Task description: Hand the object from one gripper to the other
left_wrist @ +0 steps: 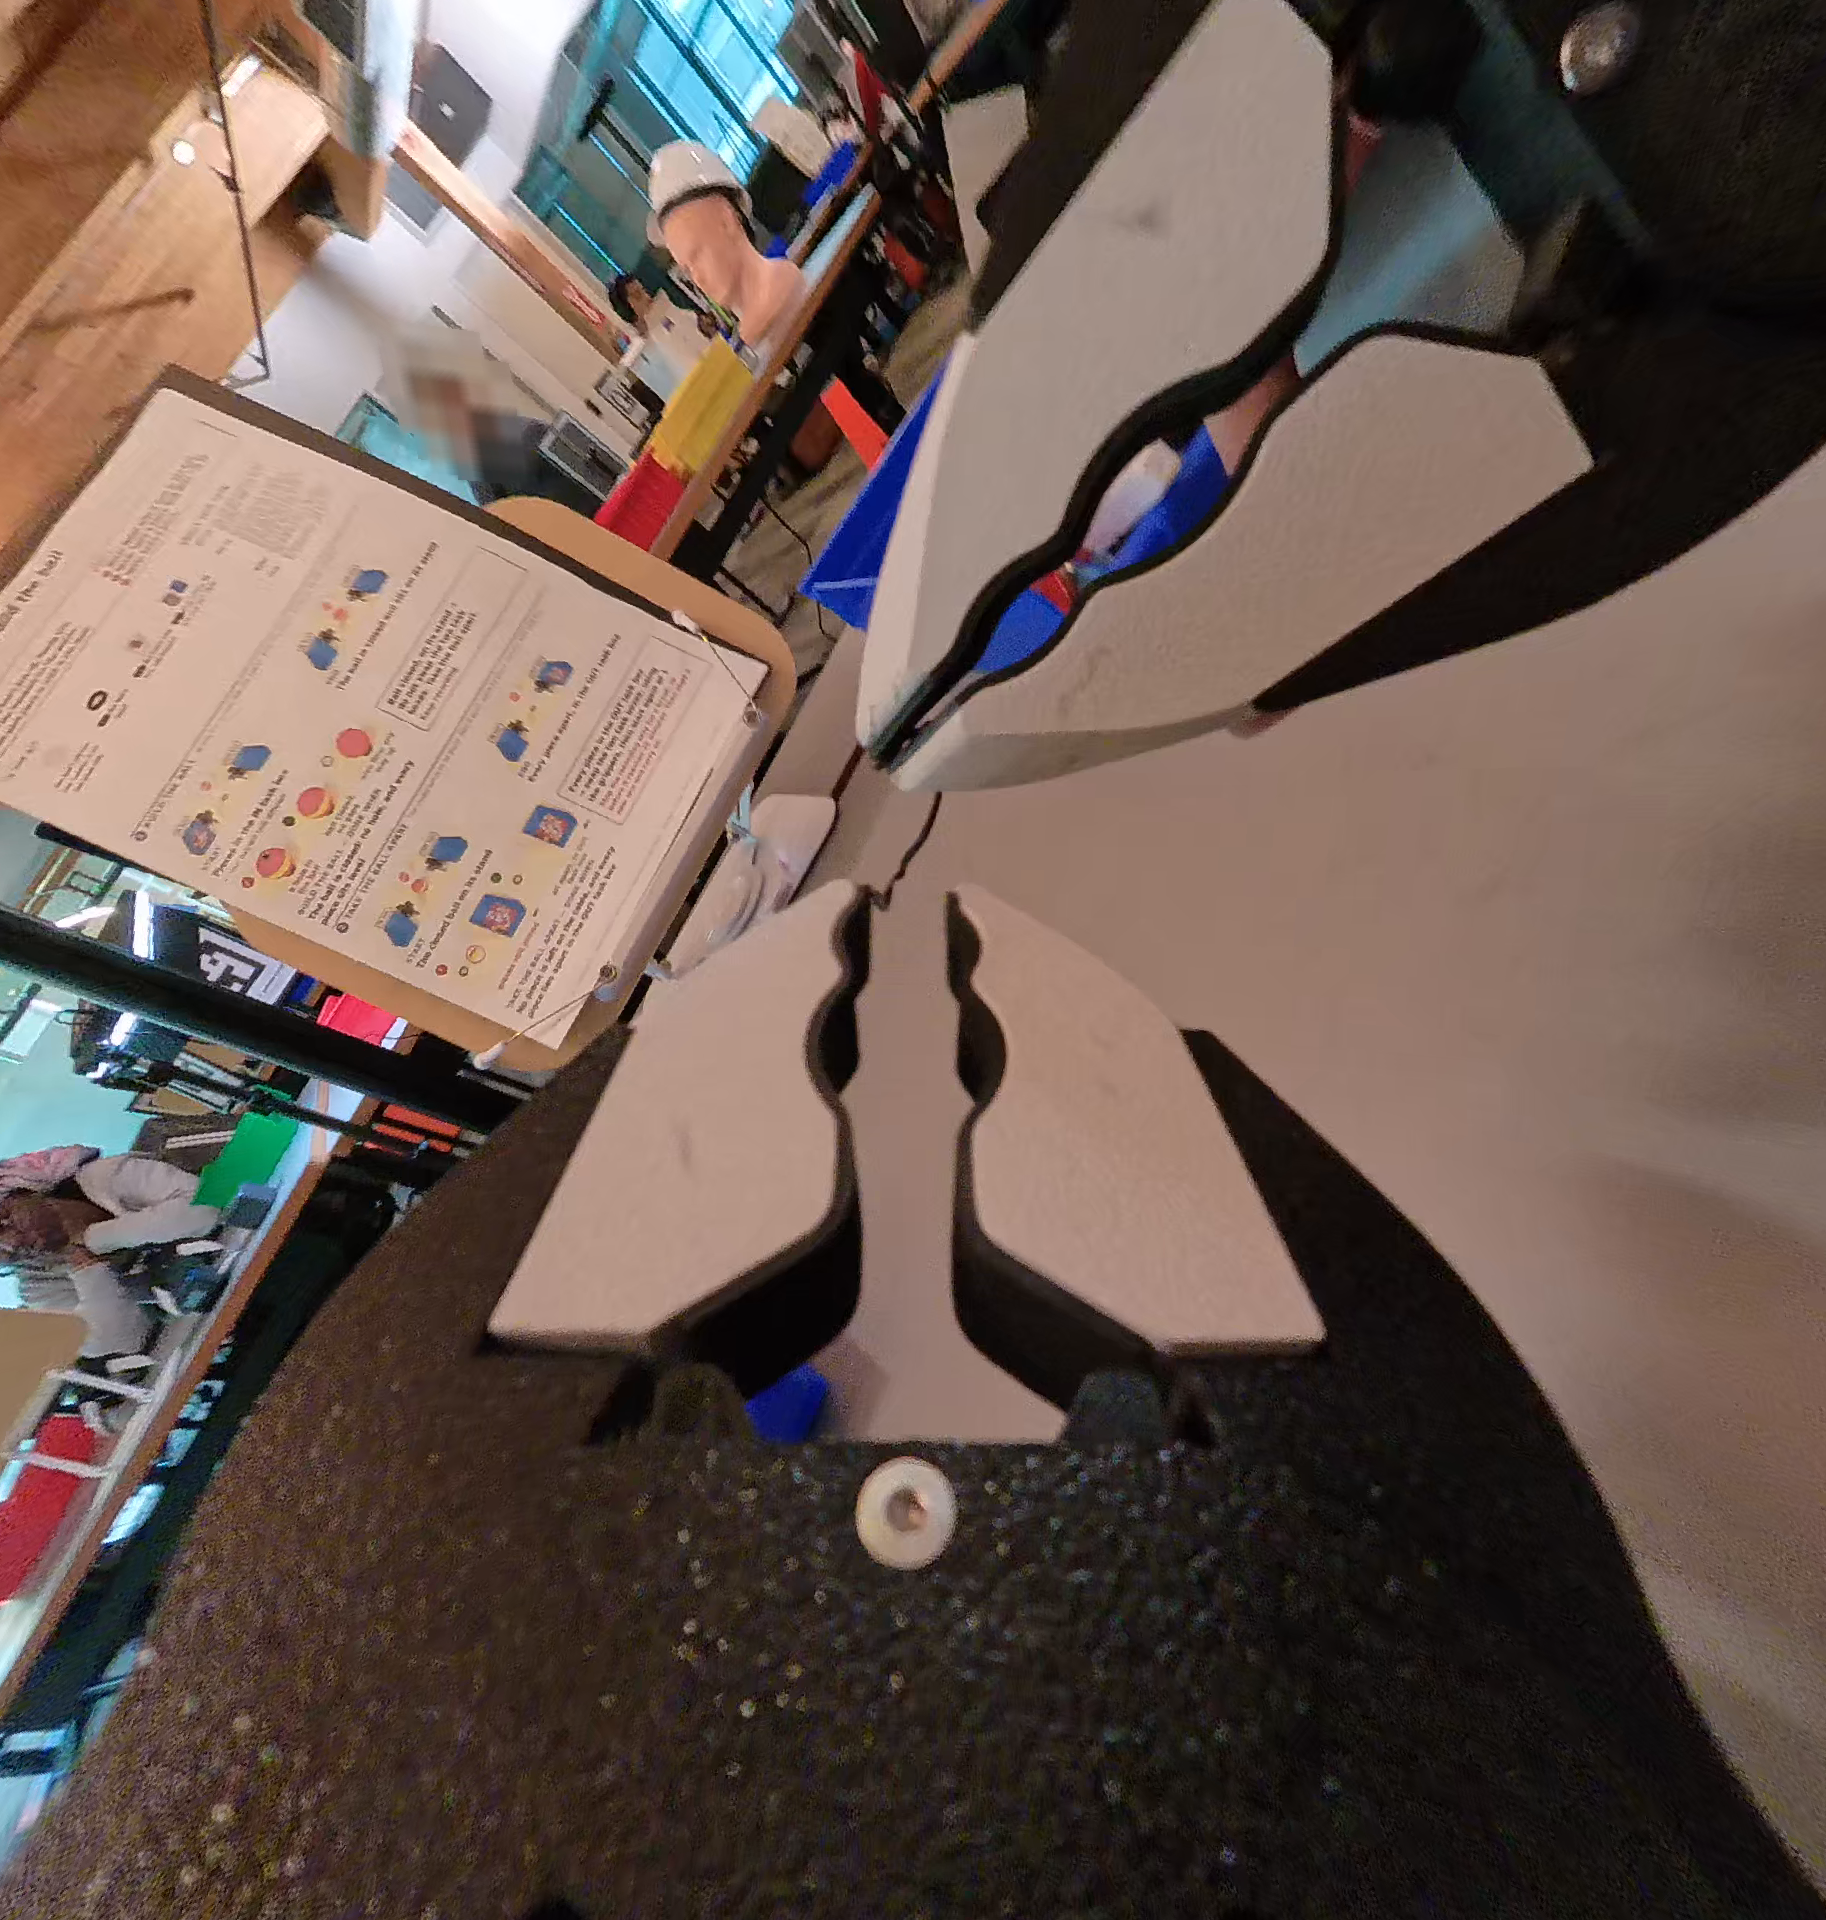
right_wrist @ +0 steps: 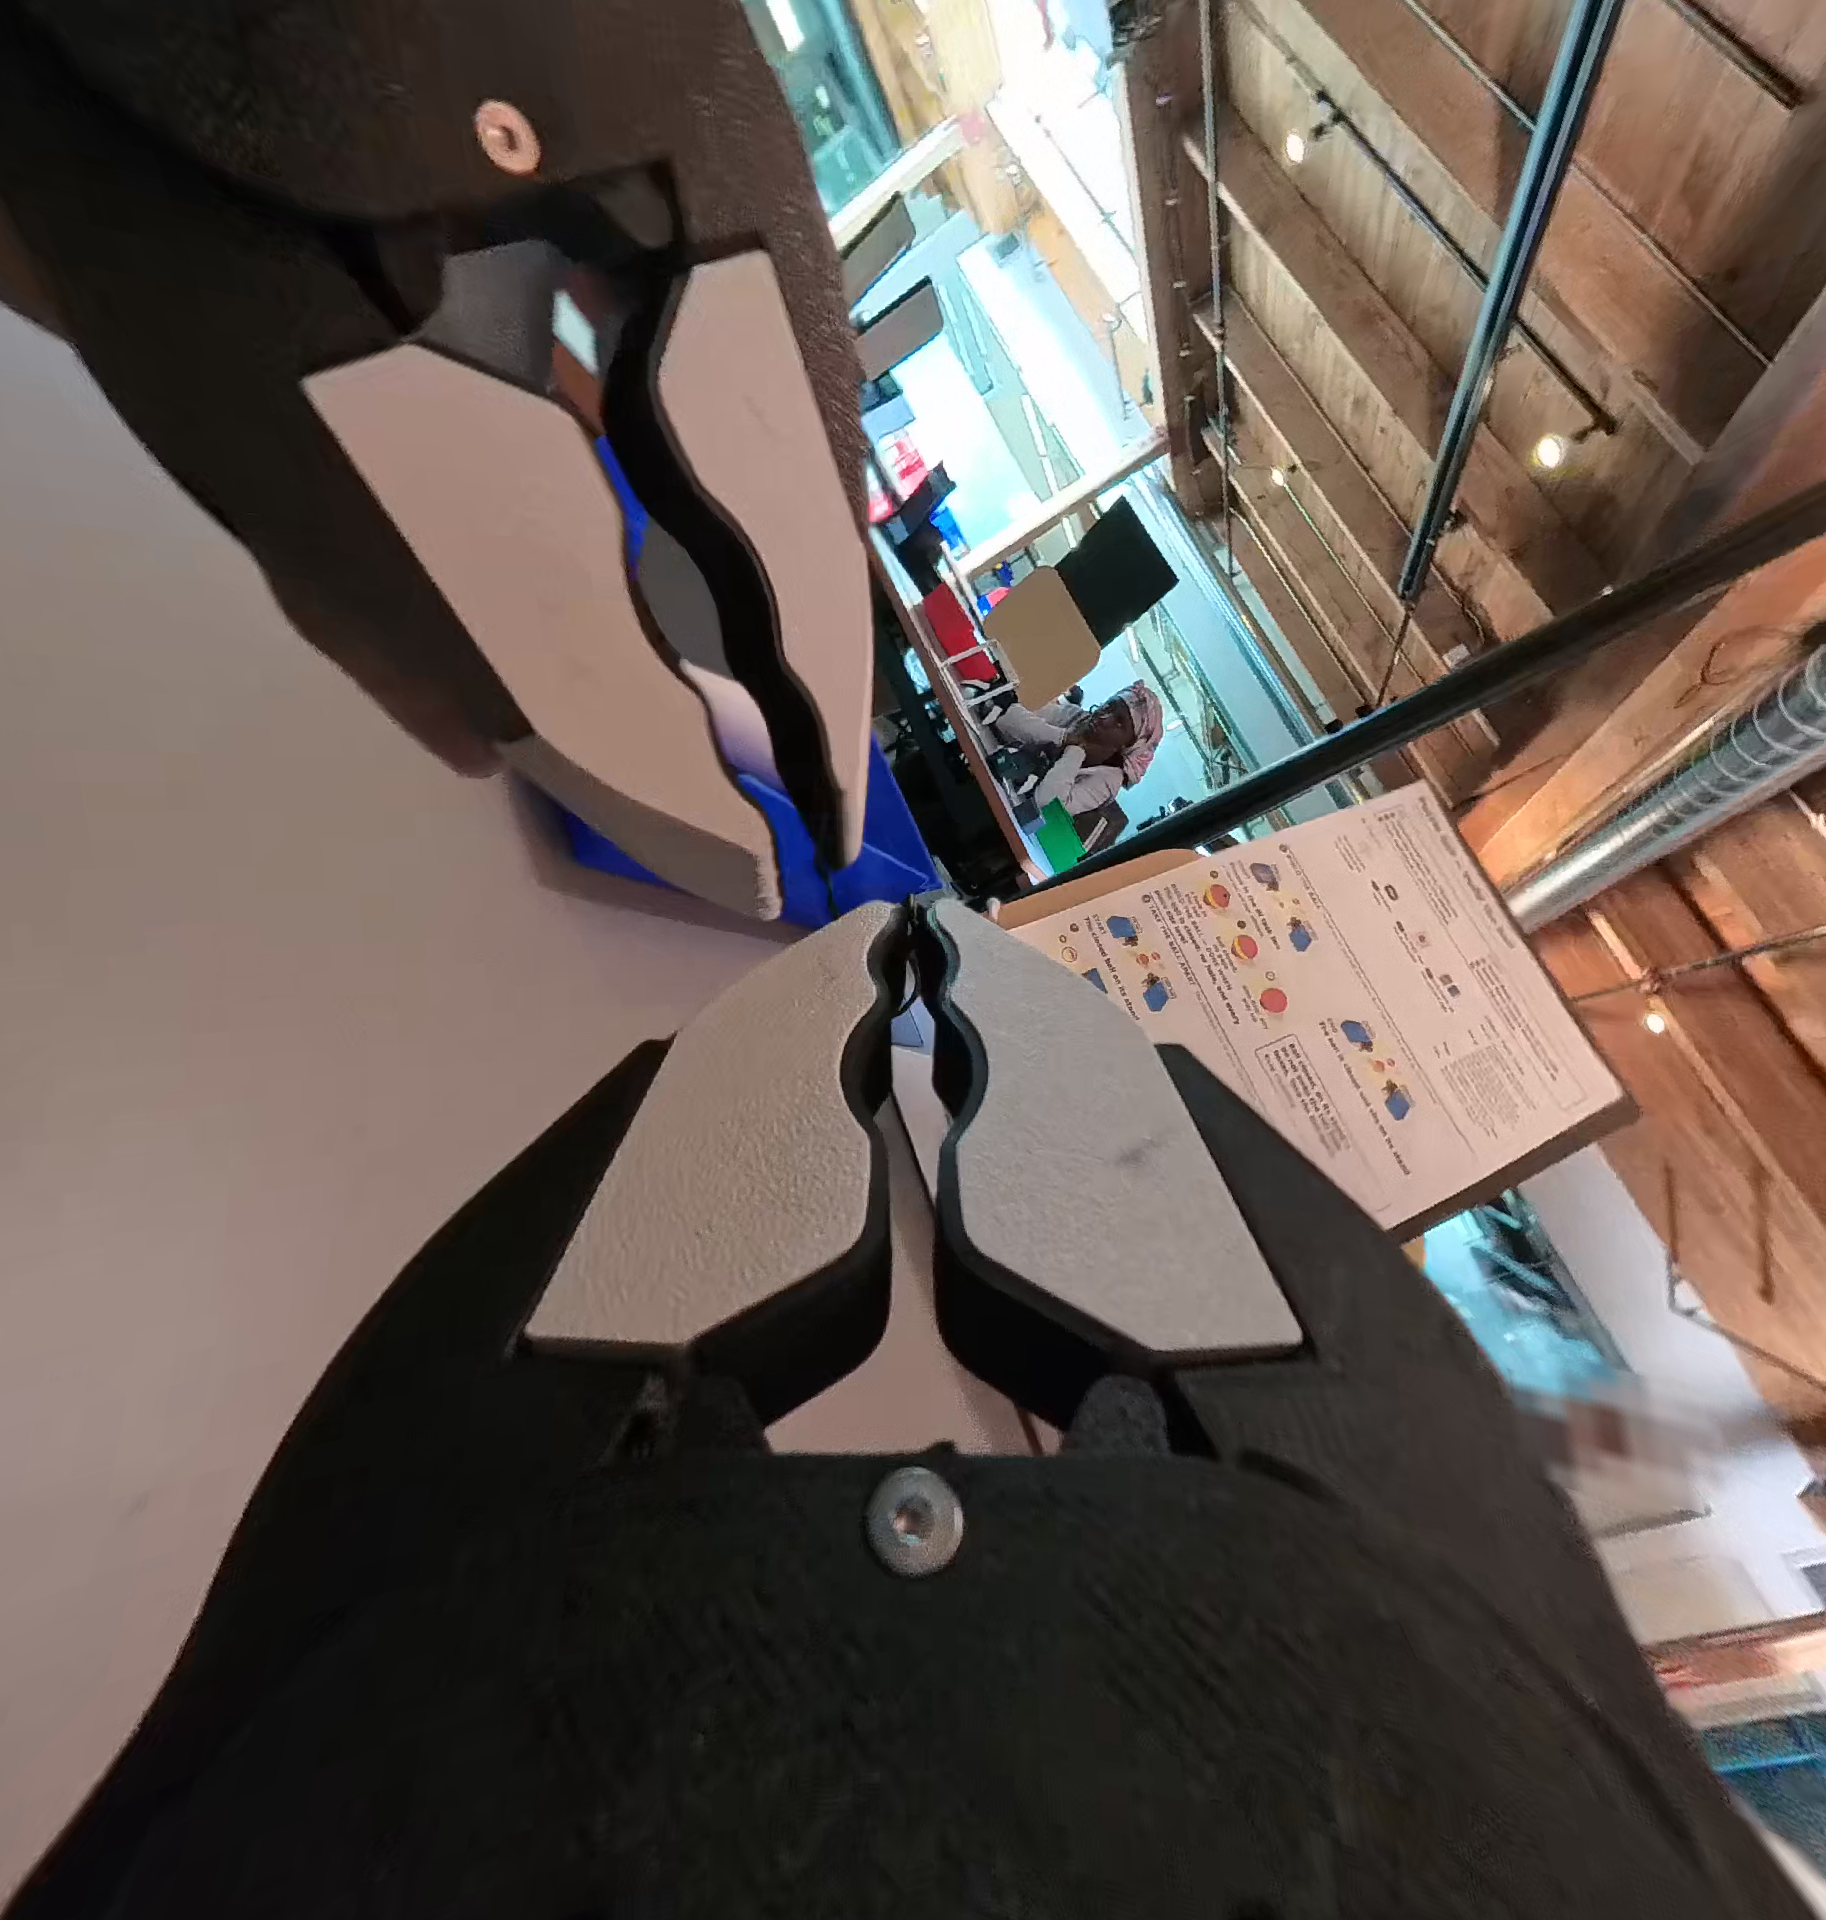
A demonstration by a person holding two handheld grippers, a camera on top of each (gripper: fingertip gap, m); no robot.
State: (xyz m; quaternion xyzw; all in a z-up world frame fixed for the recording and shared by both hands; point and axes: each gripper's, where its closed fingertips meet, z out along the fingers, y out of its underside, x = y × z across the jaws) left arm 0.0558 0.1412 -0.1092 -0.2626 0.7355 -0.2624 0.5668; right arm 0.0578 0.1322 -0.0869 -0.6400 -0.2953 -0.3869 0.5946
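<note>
A thin black cord point(left_wrist: 904, 852) runs between the two grippers, which meet tip to tip above the white table point(left_wrist: 1460, 987). My right gripper point(right_wrist: 917, 914) has its fingertips pinched on the cord point(right_wrist: 906, 982). In the left wrist view the right gripper point(left_wrist: 888, 753) comes in from the upper right, shut. My left gripper point(left_wrist: 911, 904) has a narrow gap between its fingers. The cord's lower end touches its left fingertip point(left_wrist: 857, 909) and is not pinched. In the right wrist view the left gripper point(right_wrist: 805, 868) comes in from the upper left.
A blue bin point(left_wrist: 867, 540) stands on the table behind the grippers and shows in the right wrist view too point(right_wrist: 893, 821). A printed instruction sheet on a board point(left_wrist: 369, 707) stands at the table's edge. People sit at desks far off. My two grippers' fingertips are within a few centimetres of each other.
</note>
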